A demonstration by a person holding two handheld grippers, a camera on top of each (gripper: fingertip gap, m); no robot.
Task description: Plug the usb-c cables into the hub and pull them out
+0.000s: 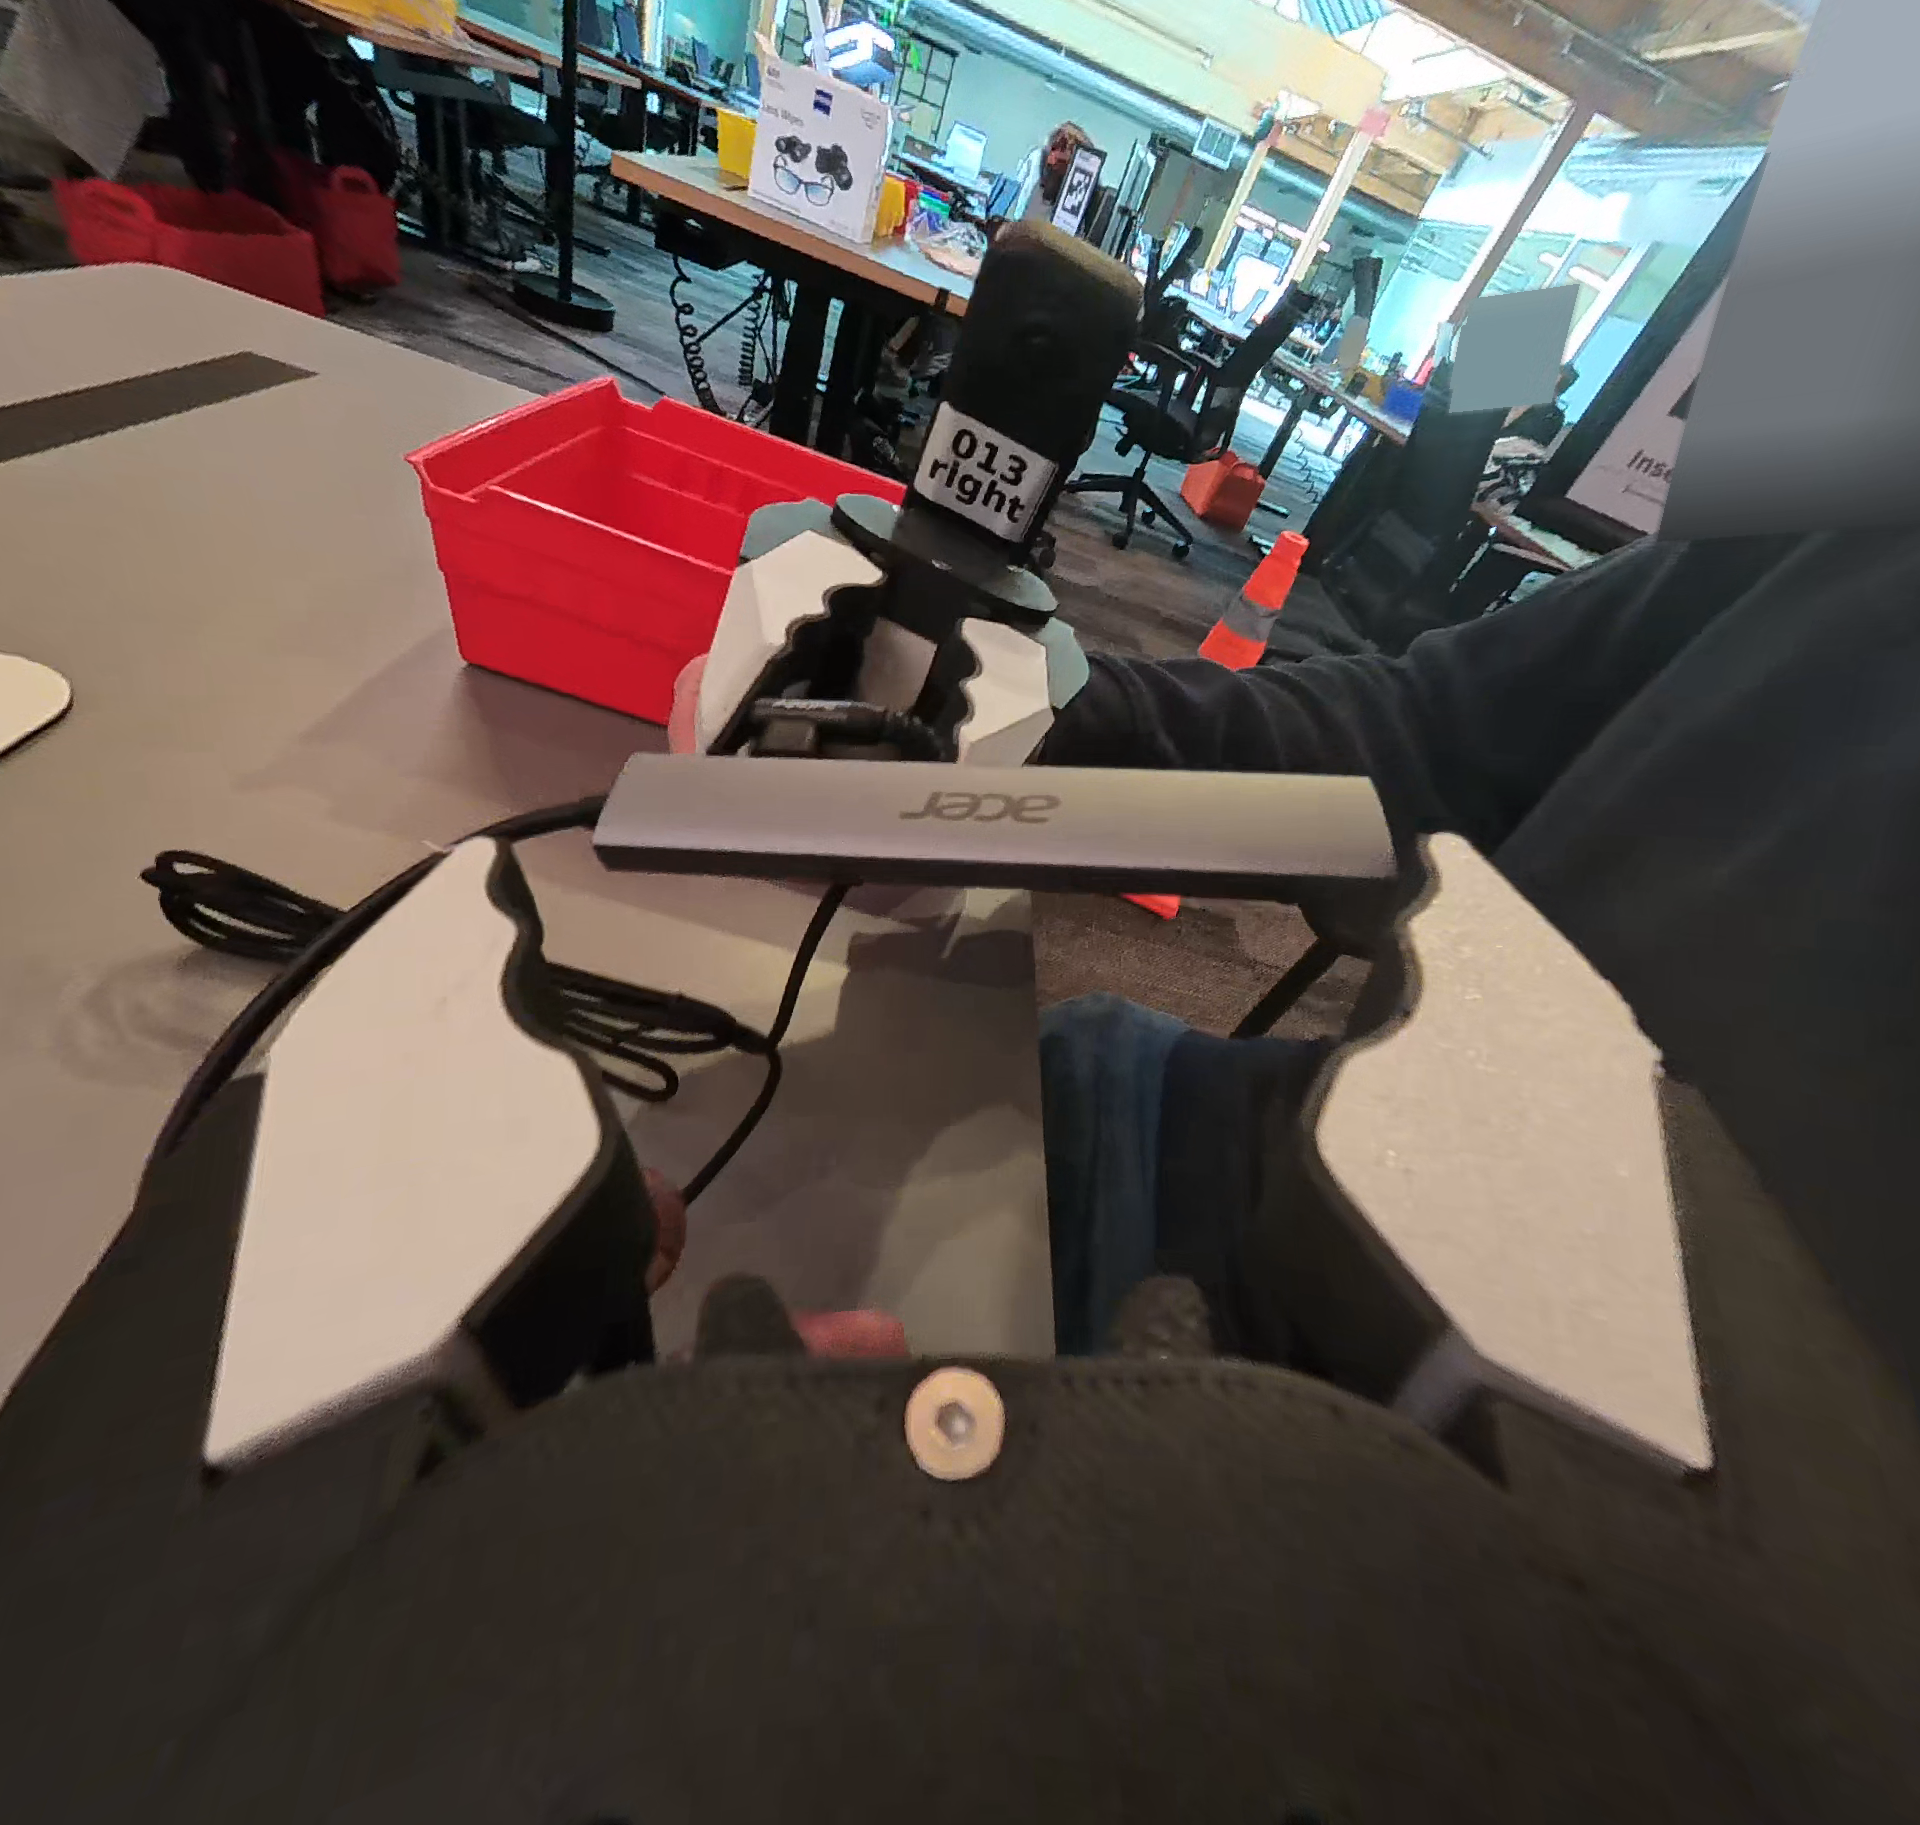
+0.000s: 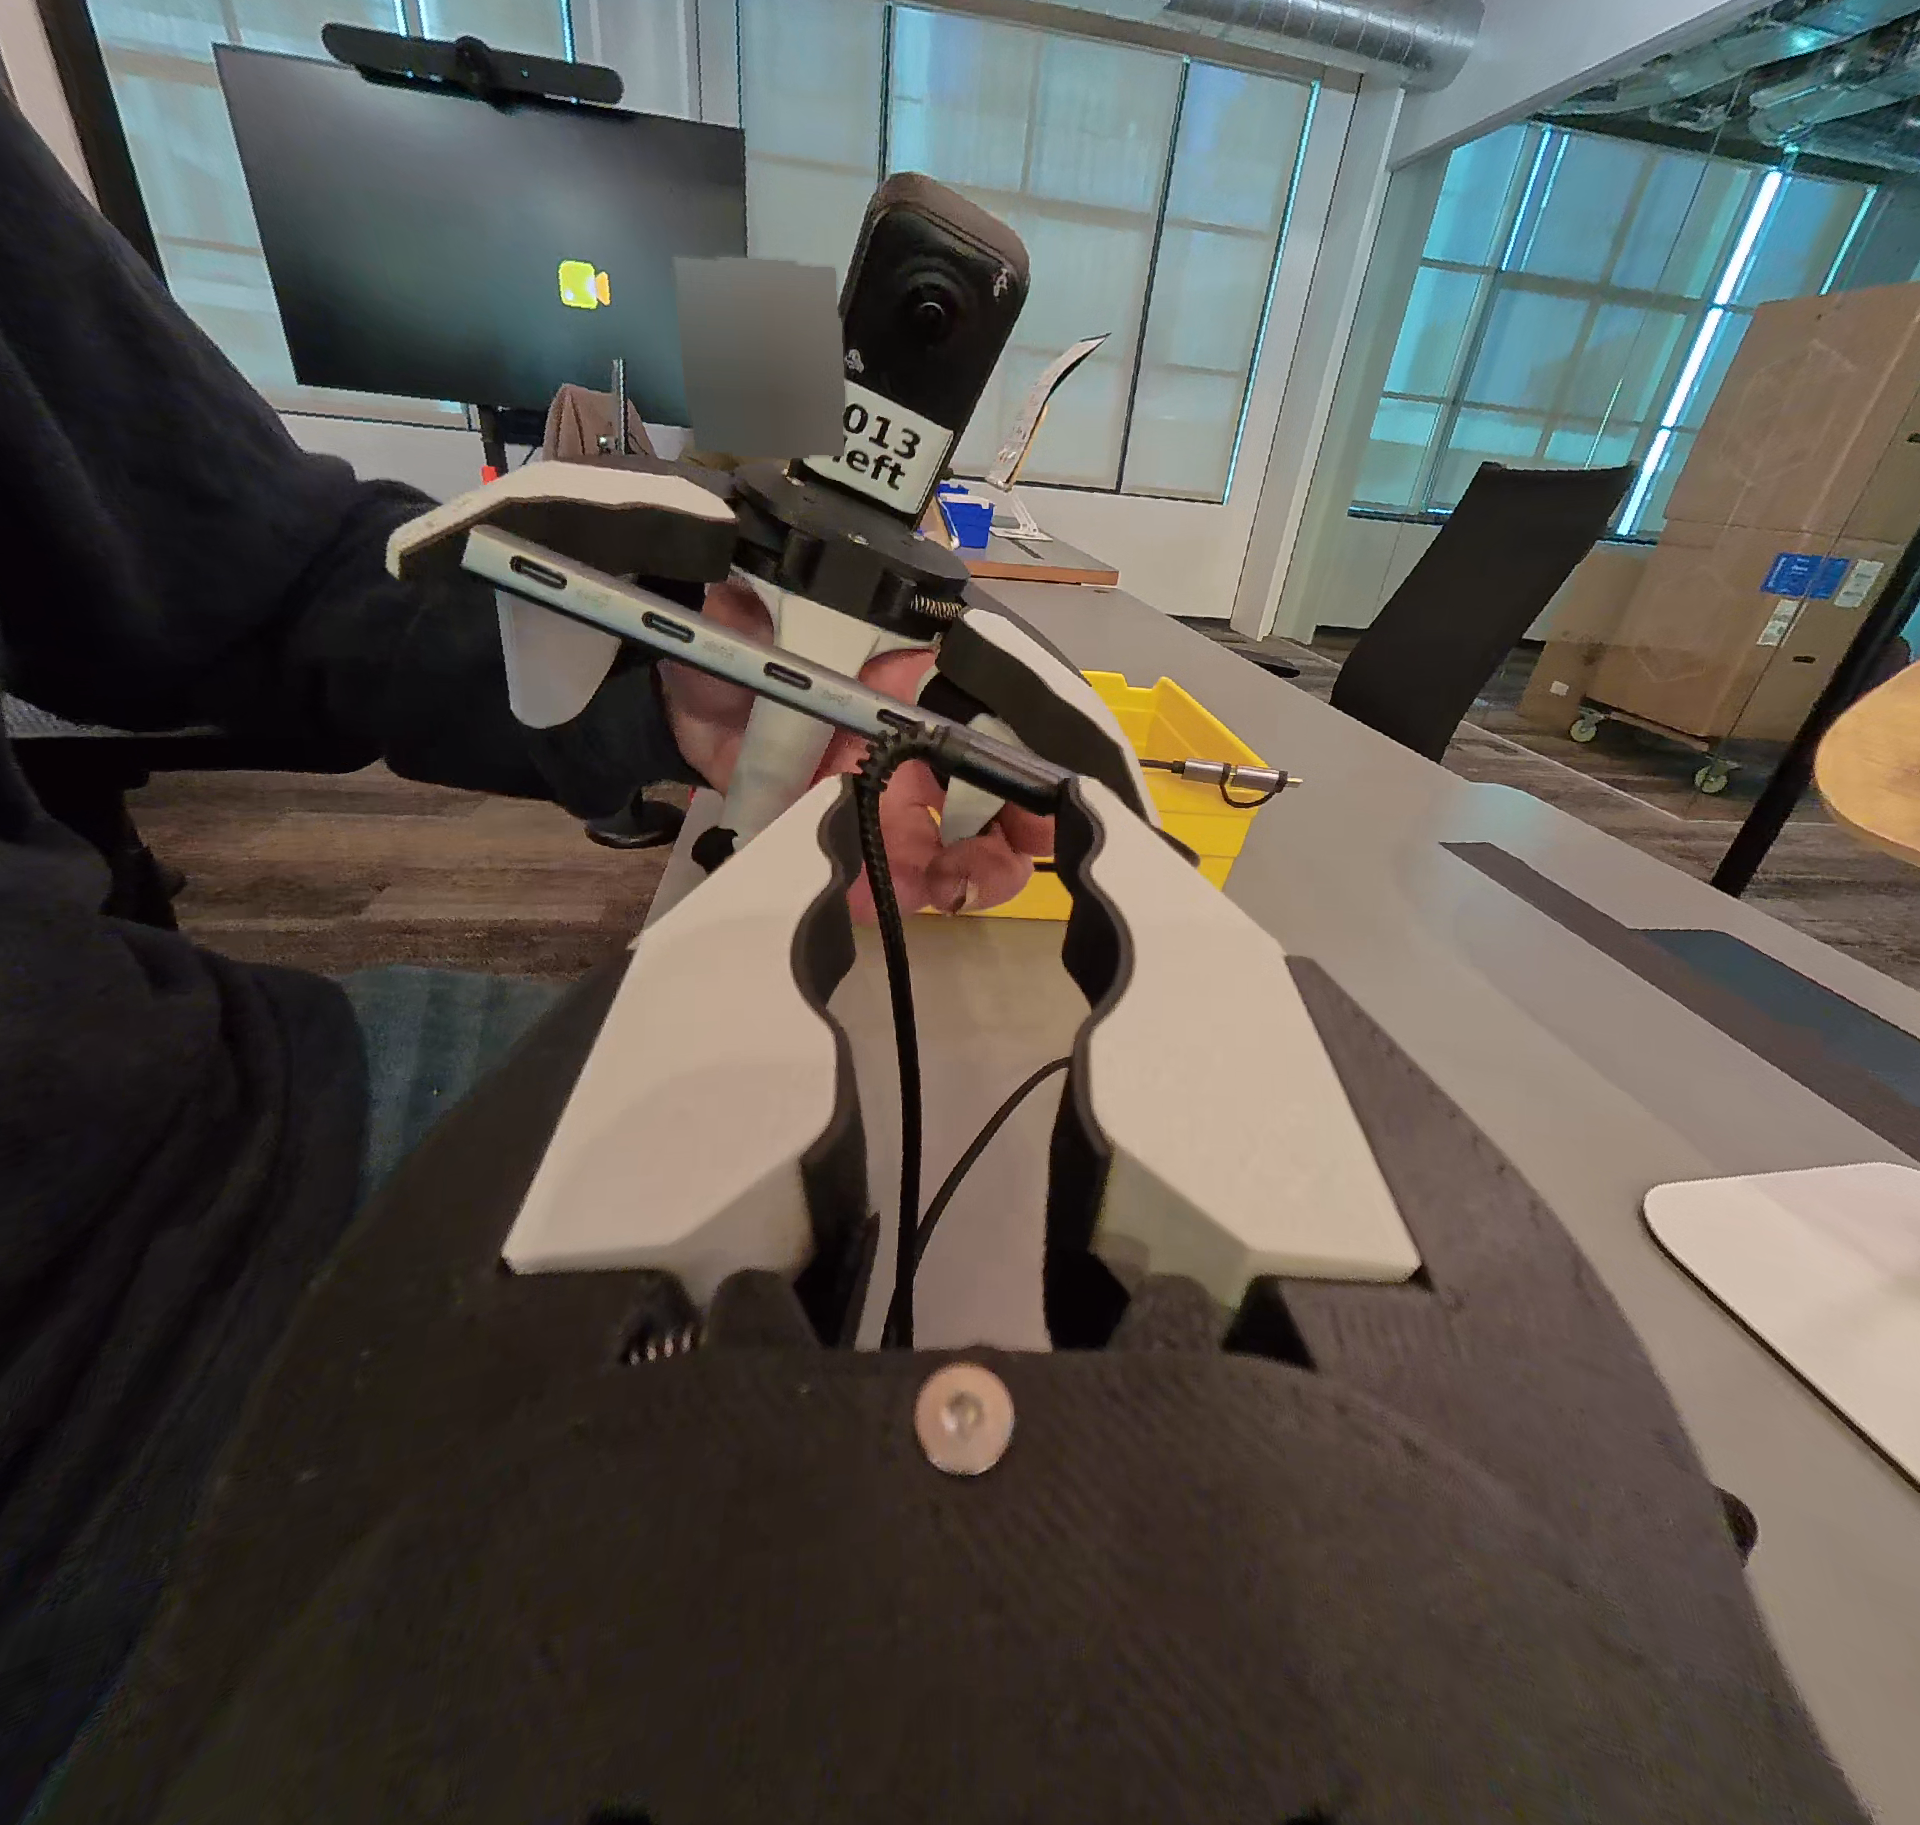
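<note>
Your grey table (image 1: 208,570) fills the left of the left wrist view, with a red bin (image 1: 582,570) at centre left. Your left gripper (image 1: 935,871) clamps the slim grey hub (image 1: 997,825) lengthwise between its fingertips, just above centre frame. Your right gripper (image 2: 961,819), centre of the right wrist view, stands partly spread around a braided black cable (image 2: 896,965); its plug (image 2: 906,733) seems seated in the hub's end port, though you can't quite see whether the pads (image 2: 831,954) touch it.
</note>
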